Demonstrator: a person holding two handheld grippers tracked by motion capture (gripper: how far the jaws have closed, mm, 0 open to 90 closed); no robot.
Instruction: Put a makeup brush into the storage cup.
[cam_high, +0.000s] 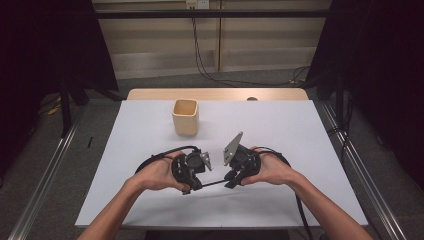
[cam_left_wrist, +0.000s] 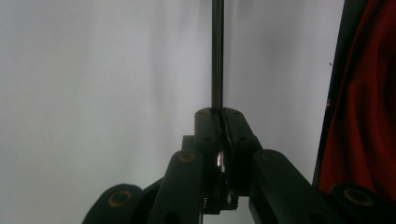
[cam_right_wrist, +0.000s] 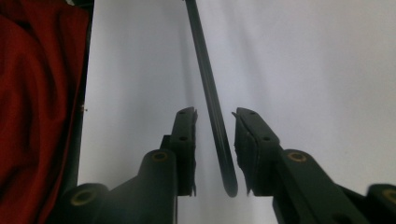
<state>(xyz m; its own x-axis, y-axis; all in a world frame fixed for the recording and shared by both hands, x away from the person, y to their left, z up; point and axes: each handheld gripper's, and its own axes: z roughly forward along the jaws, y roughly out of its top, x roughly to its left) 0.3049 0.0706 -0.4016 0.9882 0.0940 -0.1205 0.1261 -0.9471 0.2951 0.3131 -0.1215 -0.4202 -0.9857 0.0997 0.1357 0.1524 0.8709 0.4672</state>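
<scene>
While the left claw pinches a thin dark rod, the right claw – spread – straddles its other end.

place: lab recording bay | signs: black curtains; rail frame; trailing wall cables

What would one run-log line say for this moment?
left gripper: shut on thin dark rod | right gripper: open around rod's other end | beige cup: behind, untouched

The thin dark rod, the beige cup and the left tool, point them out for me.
thin dark rod (cam_right_wrist: 212, 100), right gripper view, middle of its shaft.
beige cup (cam_high: 185, 120), high view, front wall.
left tool (cam_left_wrist: 220, 122), left gripper view, where its closed tips clamp the rod.
</scene>
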